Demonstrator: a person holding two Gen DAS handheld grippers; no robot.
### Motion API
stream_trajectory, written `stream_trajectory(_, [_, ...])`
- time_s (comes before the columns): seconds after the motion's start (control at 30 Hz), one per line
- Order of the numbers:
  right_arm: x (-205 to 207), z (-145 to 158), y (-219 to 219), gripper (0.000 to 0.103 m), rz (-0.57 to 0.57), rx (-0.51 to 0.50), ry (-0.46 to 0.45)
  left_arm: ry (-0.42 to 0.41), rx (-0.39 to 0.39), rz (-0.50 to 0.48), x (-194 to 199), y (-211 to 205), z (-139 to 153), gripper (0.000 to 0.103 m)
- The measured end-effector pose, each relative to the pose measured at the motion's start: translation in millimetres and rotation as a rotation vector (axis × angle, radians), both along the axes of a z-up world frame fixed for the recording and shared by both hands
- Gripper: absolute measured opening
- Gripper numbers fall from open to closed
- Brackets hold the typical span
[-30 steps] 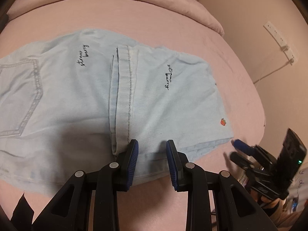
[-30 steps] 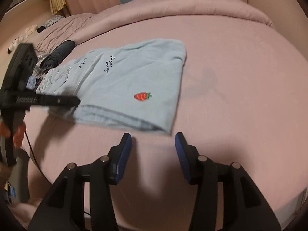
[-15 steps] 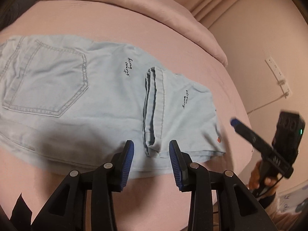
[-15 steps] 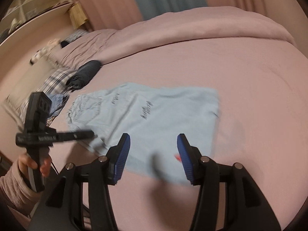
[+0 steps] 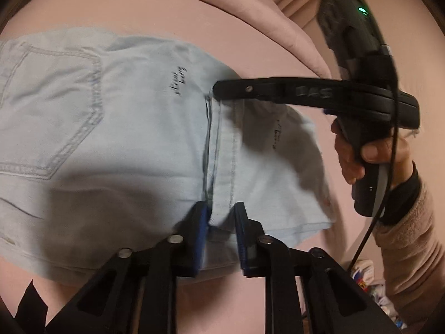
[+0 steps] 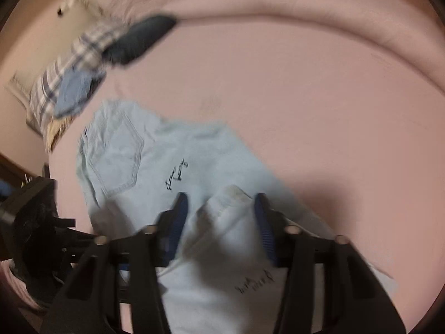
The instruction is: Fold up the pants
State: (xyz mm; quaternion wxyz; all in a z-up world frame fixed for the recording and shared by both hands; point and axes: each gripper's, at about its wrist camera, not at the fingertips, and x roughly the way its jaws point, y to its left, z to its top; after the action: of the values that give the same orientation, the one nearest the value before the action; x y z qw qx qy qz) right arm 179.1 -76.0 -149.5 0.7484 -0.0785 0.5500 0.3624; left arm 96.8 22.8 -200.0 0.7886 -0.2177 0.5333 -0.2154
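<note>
1. Denim pants (image 5: 133, 144), pale blue, lie folded on the pink bed (image 5: 250, 36). In the left wrist view they fill the left and centre of the frame; the back pocket (image 5: 52, 114) is at the left, and the hem band (image 5: 219, 156) of the folded-over leg ends runs down the middle.

2. The left gripper (image 5: 219, 217), at the lower centre of its own view, has its blue pads on either side of the near corner of the hem band. A gap remains between the pads and the cloth looks loose there, so I judge it open, not yet pinching.

3. The right gripper (image 6: 221, 203) sits at the lower centre of the right wrist view, its pads spread wide around a raised hump of cloth at the far hem corner. It is open. This view is blurred, so whether a pad touches the fabric cannot be told.

4. In the left wrist view the right gripper shows as a dark bar across the upper right, its tip at the top end of the hem band; the right hand (image 5: 370, 150) holds its handle.

5. Handling, as a judgement: the fabric is soft, limp and light, though denim has some body and the layers stack thick at the hem. The stitched hem is the firmest place to grip, one corner per gripper. Every layer should be caught, or the lower ones may slide and spoil the fold.

6. Spare clothes (image 6: 91, 64) lie at the upper left of the right wrist view, well apart.
</note>
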Motion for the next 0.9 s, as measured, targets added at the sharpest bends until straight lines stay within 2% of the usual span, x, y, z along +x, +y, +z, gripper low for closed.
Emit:
stream_trajectory(0.1, [-2, -14, 23, 0.004, 0.058, -0.058, 0.000, 0.004, -0.019, 0.023, -7, 5, 0, 0.019])
stream_trajectory(0.2, [-1, -21, 38, 0.001, 0.059, -0.053, 0.019, 0.006, 0.017, 0.043, -14, 3, 6, 0.019])
stream_trajectory(0.23, [0, -22, 41, 0.002, 0.047, -0.065, -0.006, 0.006, 0.031, 0.044, -16, 3, 10, 0.020])
stream_trajectory(0.27, [0, -19, 42, 0.007, 0.029, -0.063, -0.050, -0.003, 0.049, 0.043, -19, 2, 16, 0.020])
stream_trajectory(0.3, [1, -12, 39, 0.008, 0.012, -0.042, -0.074, -0.027, 0.077, 0.044, -24, 3, 24, 0.020])
stream_trajectory(0.37, [-1, 10, 22, 0.009, -0.046, 0.073, -0.106, -0.086, 0.125, 0.059, -30, 6, 41, 0.029])
stream_trajectory(0.43, [-13, 38, -2, 0.024, -0.089, 0.151, -0.174, -0.142, 0.079, 0.056, -30, 7, 56, 0.036])
stream_trajectory(0.47, [-21, 47, -12, 0.028, -0.099, 0.160, -0.208, -0.159, 0.044, 0.043, -27, 3, 62, 0.036])
stream_trajectory(0.5, [-26, 52, -20, 0.026, -0.098, 0.156, -0.223, -0.167, 0.015, 0.022, -23, -3, 64, 0.036])
stream_trajectory(0.57, [-34, 52, -29, 0.024, -0.084, 0.097, -0.225, -0.173, -0.037, -0.030, -13, -18, 63, 0.036])
stream_trajectory(0.67, [-42, 33, -26, 0.007, -0.001, -0.033, -0.194, -0.117, -0.067, -0.058, 2, -38, 44, 0.036])
stream_trajectory(0.73, [-45, 19, -15, 0.008, 0.061, -0.073, -0.163, -0.061, 0.015, 0.003, 8, -36, 22, 0.036])
stream_trajectory(0.83, [-39, -4, 6, 0.008, 0.129, -0.100, -0.121, -0.008, -0.050, 0.042, 6, -14, 4, 0.021])
stream_trajectory(0.9, [-32, -21, 23, 0.007, 0.152, -0.142, -0.103, 0.011, -0.076, 0.059, 0, -1, 3, 0.018])
